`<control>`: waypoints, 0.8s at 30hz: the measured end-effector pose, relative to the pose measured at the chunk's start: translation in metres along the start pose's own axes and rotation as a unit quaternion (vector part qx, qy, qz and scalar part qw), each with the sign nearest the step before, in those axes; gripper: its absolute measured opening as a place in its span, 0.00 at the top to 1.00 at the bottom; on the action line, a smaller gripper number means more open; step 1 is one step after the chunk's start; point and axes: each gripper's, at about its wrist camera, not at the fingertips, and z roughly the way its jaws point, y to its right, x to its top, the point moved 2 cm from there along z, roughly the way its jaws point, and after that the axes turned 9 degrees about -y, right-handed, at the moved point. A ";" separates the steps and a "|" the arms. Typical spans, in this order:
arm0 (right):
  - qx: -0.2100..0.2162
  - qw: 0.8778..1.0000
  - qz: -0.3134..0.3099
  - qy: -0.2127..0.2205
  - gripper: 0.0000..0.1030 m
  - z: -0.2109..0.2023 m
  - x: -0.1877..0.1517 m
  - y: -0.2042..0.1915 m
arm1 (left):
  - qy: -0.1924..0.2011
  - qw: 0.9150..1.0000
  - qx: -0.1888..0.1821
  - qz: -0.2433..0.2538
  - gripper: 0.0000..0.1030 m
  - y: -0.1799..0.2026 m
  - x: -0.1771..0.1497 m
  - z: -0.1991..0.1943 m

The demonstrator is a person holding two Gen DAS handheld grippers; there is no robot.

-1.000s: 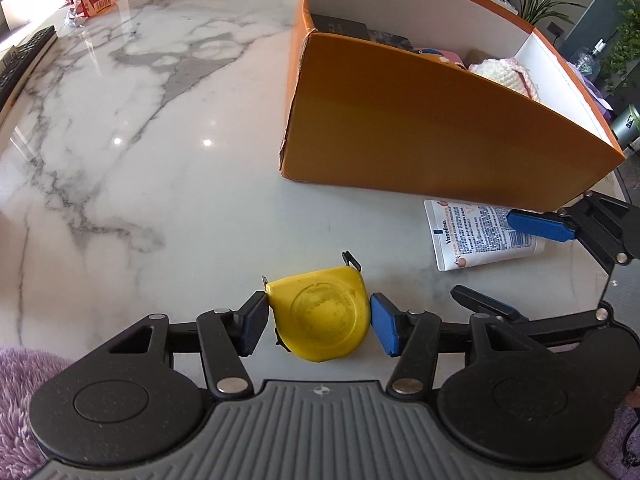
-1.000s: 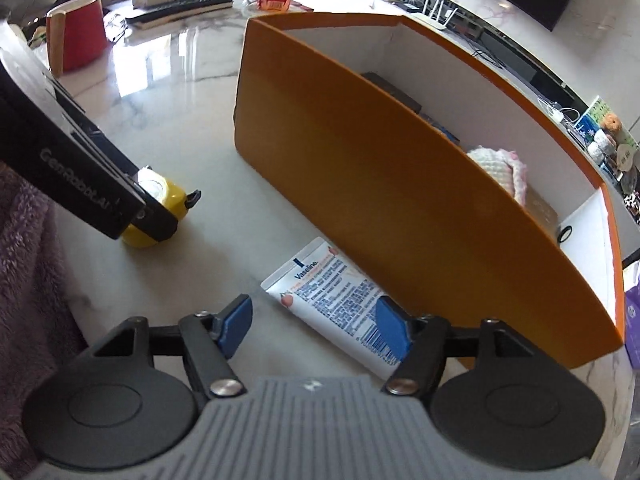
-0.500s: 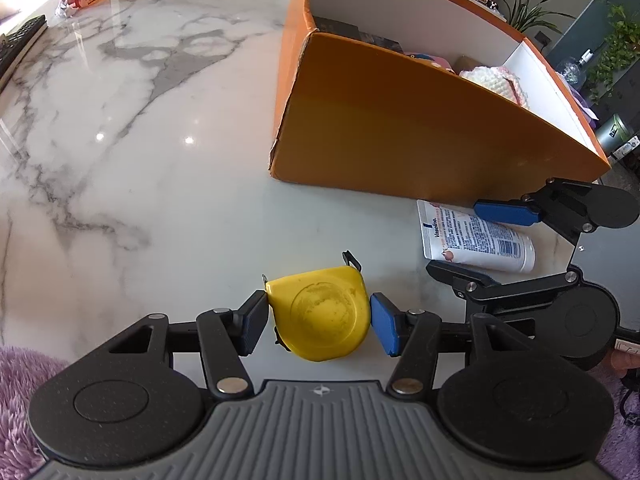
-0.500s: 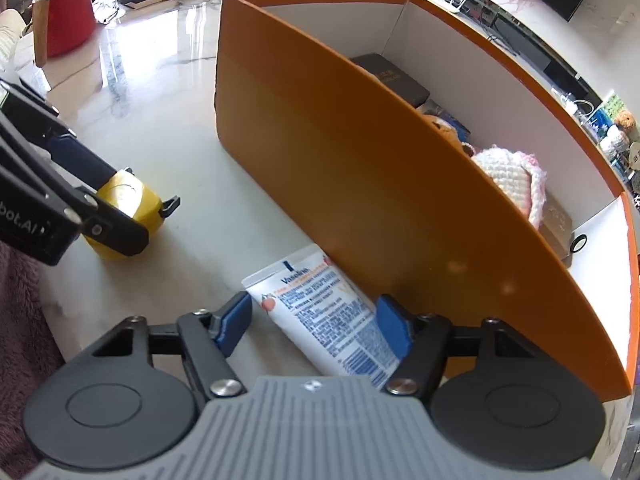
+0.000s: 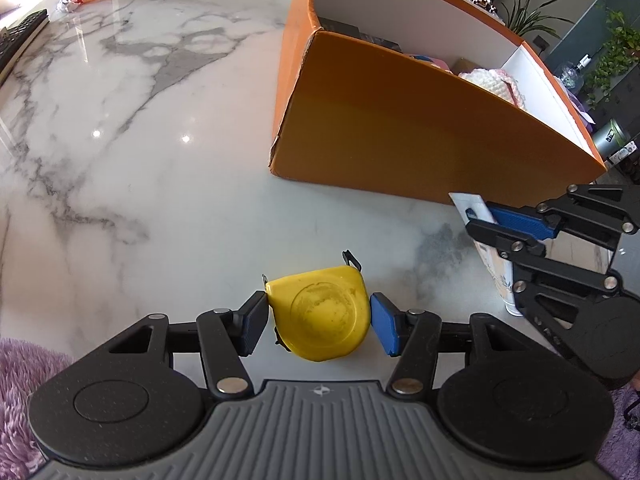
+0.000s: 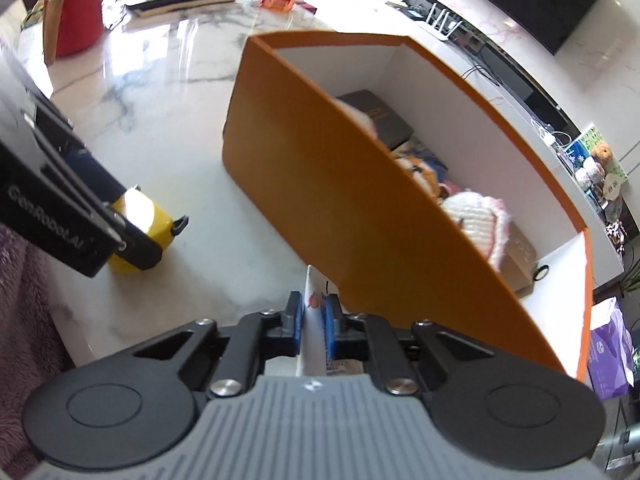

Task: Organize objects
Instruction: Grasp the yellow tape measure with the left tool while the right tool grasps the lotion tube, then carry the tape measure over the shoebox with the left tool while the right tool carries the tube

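Gripping both loose items marks the pick-up step. At left, the left gripper (image 5: pixel 318 320) clamps the yellow tape measure (image 5: pixel 320 314) on the marble table (image 5: pixel 120 160). At right, the right gripper (image 6: pixel 314 314), jaws having just closed, pinches the lotion tube (image 6: pixel 314 300) beside the orange box (image 6: pixel 360 208). Next, each likely needs lifting over the box wall.

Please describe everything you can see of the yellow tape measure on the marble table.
The yellow tape measure is a rounded plastic case with a scuffed round disc on the face turned to the left wrist camera. A small black hook sticks out at its top corner. It rests on the marble table, in front of the orange box. The left gripper has a pad at each side of it; whether the pads press it is unclear.
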 end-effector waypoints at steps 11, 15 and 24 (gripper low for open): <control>0.031 0.990 0.137 0.010 0.90 -0.043 -0.022 0.036 | 0.003 1.000 0.013 0.005 0.37 0.002 -0.002 0.000; 0.043 0.981 0.188 -0.016 0.89 -0.045 -0.041 0.047 | 0.001 1.000 0.019 0.009 0.37 0.004 -0.003 0.000; 0.072 0.961 0.266 -0.029 0.90 -0.048 -0.074 0.058 | -0.002 0.999 0.036 0.021 0.37 0.009 -0.005 0.001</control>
